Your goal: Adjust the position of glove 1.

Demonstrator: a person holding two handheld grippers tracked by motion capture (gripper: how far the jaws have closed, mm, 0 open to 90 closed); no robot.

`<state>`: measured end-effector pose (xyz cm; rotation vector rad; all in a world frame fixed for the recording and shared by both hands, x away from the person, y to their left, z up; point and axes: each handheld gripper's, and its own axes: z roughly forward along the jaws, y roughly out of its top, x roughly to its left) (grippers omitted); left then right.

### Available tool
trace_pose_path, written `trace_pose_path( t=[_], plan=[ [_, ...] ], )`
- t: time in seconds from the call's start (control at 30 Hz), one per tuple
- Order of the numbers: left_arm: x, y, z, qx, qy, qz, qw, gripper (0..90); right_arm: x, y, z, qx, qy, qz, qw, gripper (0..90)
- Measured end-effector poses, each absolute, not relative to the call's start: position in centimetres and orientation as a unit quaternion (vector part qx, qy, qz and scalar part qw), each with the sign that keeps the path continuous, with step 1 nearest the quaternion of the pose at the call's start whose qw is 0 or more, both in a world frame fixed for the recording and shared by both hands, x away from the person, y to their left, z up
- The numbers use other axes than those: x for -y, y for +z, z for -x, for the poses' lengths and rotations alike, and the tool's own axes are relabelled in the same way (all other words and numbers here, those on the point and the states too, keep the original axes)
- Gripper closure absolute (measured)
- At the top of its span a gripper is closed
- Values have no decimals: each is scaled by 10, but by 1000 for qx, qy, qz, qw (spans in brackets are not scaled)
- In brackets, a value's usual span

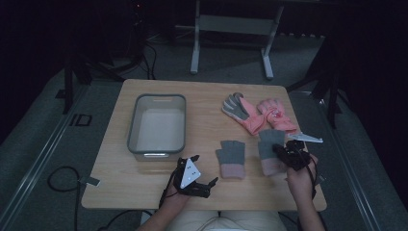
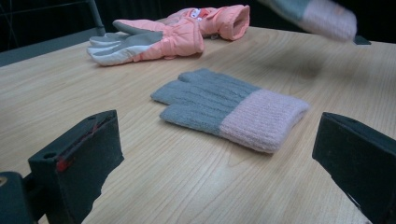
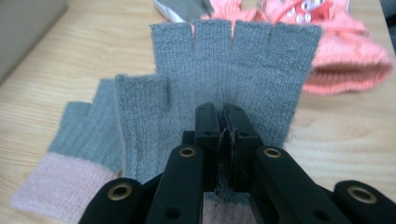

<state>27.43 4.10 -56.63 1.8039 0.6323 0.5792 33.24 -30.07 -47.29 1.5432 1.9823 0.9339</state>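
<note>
The right gripper (image 3: 223, 140) pinches one grey glove (image 3: 219, 74) just above the tabletop (image 1: 207, 91), near right; the left gripper (image 2: 224, 163) waits open before its mate (image 2: 229, 109). That thin pinch of knit could slip free if swung quickly.

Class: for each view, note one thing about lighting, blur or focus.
High view: dim, room dark beyond the table. Left gripper view: the lifted glove is motion-blurred at top right, the flat glove sharp. Right gripper view: the right gripper is sharp, the pink gloves behind soft.
</note>
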Motion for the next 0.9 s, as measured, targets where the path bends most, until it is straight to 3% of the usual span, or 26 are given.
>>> trace_pose_path(
  t=[0.57,0.9],
  plan=[
    [-41,-566,-275,-264,239,-761,543,7,305,-533,-352,-700,303,-615,199,843],
    [-42,-566,-275,-265,235,-760,544,7,307,-546,-355,-702,297,-613,210,775]
  ],
)
